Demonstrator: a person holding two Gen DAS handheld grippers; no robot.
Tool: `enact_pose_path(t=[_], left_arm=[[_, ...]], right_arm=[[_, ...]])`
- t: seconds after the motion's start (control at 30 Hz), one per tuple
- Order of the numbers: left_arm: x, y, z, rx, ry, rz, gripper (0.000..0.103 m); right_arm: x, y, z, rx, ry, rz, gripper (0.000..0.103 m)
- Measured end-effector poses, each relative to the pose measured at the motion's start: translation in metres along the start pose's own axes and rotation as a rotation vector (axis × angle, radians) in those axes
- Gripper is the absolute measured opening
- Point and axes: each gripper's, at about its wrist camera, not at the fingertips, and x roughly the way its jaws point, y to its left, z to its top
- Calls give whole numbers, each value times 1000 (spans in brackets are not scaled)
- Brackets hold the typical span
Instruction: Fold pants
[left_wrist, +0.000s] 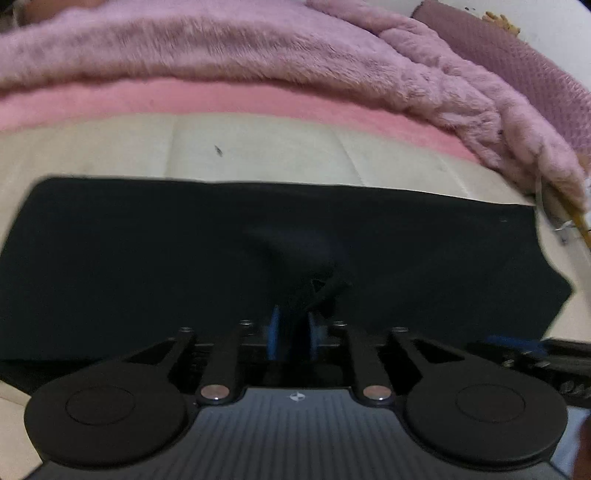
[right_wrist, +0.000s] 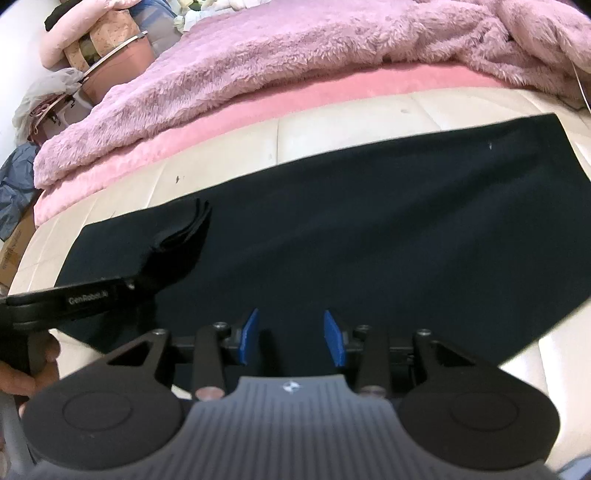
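Observation:
Black pants (left_wrist: 147, 258) (right_wrist: 369, 229) lie spread flat across a cream mattress (left_wrist: 258, 147). My left gripper (left_wrist: 294, 328) points down at their middle. Its blue pads stand a little apart, and a raised fold of the black cloth (left_wrist: 317, 288) sits between and just past them. In the right wrist view that gripper (right_wrist: 147, 275) comes in from the left, with the layered fold (right_wrist: 184, 232) bunched up at its tip. My right gripper (right_wrist: 291, 332) hovers over the pants' near edge, blue pads wide apart and nothing between them. Its tip shows at the right edge of the left wrist view (left_wrist: 517, 345).
A fluffy pink blanket (left_wrist: 258, 48) (right_wrist: 295, 55) is heaped along the far side, above a pink sheet (left_wrist: 221, 99). A mauve pillow (left_wrist: 517, 62) lies at the far right. Bags and soft items (right_wrist: 103, 44) stand beyond the bed's left end. A hand (right_wrist: 22, 373) grips the left tool.

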Motion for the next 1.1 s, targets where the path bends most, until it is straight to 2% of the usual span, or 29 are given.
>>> enact_pose_path(t=[0.1,0.13,0.2,0.27,0.33,0.4,0.47,0.57,0.63,0.83,0.9,1.0,1.03,1.1], left_arm=[[-3,7,3,-37,40,-120,26],[-6,11,3,-51,50,-171,31],[-17,12,3,-45,28,-202,36],[-28,15,2,-13,3,-183,37],[-34,21,2,56,-11,-121,37],[-35,22,2,143,-14,-64,37],[-33,16,-1,231,-10,-28,39],[-25,0,-3,337,-12,1,47],[-18,-10,-6,390,-13,22,47],[1,-25,-7,400,-5,25,47],[9,-23,-3,371,22,12,41],[12,-17,1,322,34,-21,25],[11,-14,4,302,35,-34,13],[6,-5,10,243,38,-70,9]], right_arm=[[0,3,-6,-1,6,10,36],[0,5,-7,-1,7,14,36],[0,9,-8,-1,6,30,36],[-3,13,-8,-8,-4,46,36],[-4,19,-7,-25,-16,71,35],[-4,25,-7,-52,-21,94,30],[-1,34,-5,-86,-17,106,20],[7,44,-1,-112,-3,92,19],[12,48,2,-115,1,85,19],[16,55,7,-140,-3,88,19],[17,52,7,-136,-1,87,19],[20,50,9,-136,-3,90,20],[20,49,10,-139,-6,94,20],[21,48,12,-149,-13,103,20]])
